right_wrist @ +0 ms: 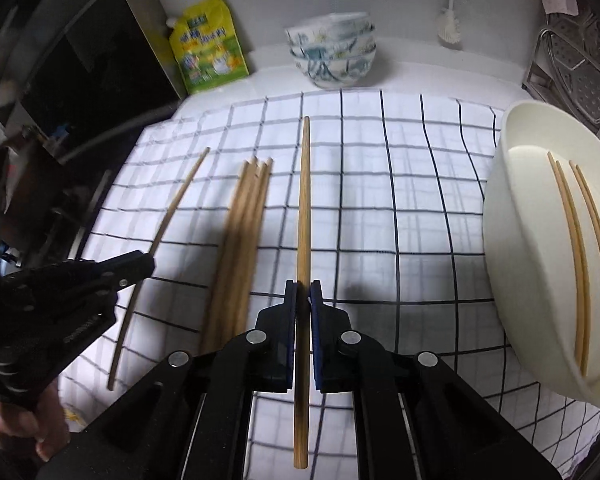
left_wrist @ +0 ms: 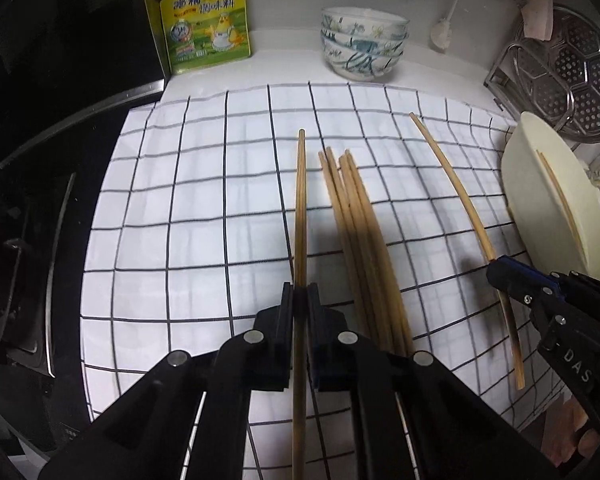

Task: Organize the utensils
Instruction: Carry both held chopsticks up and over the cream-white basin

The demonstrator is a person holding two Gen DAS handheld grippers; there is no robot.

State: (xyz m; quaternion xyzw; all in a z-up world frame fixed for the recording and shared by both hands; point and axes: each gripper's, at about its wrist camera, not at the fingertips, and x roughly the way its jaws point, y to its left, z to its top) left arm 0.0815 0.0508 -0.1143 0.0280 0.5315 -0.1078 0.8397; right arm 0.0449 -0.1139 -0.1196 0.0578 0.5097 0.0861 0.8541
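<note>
Chopsticks were mid-sorting: the left claw [left_wrist: 300, 292] was clamped on one chopstick [left_wrist: 300, 200], the right claw [right_wrist: 303, 290] on another [right_wrist: 304, 200]. Between them lay a loose bundle [right_wrist: 244, 240]; right of the right claw, a cream bowl [right_wrist: 512, 240] held two more. Next, probably carrying both there. Whether the lower ends had cleared the checked cloth [left_wrist: 180, 200] was unclear.

The yellow-green plastic seasoning pouch [left_wrist: 205, 20] standing on the counter carries large Chinese characters, 鸡精调味料, above a cartoon chicken. White letters "DAS" stand on the black arm of the right tongs [left_wrist: 496, 267].
</note>
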